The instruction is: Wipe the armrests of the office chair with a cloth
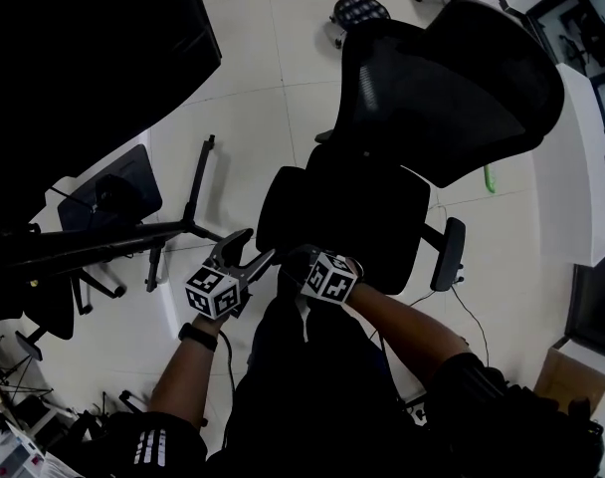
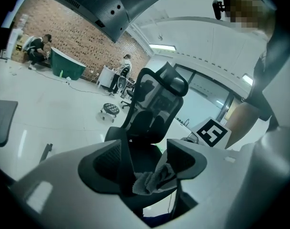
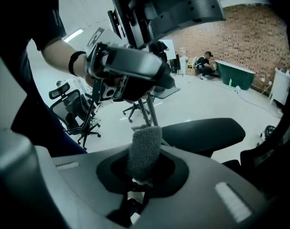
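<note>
The black mesh office chair (image 1: 422,98) stands ahead of me, also seen in the left gripper view (image 2: 154,104). Its left armrest (image 1: 283,205) is just beyond both grippers; its right armrest (image 1: 449,254) sits further right. My right gripper (image 1: 295,260) is shut on a grey fuzzy cloth (image 3: 145,149) that pokes up from the jaws (image 3: 144,175), close to the left armrest pad (image 3: 202,132). My left gripper (image 1: 248,250) hangs beside it, open (image 2: 149,152) and holding nothing. The cloth (image 2: 152,179) shows between its spread jaws. It also appears in the right gripper view (image 3: 128,73).
A dark desk frame with long legs (image 1: 133,232) lies left of the chair. A round caster stool (image 1: 360,10) stands behind the chair. More chairs (image 3: 76,111) are around, a cardboard box (image 1: 571,376) at right, a green tub (image 2: 68,67) and people far off.
</note>
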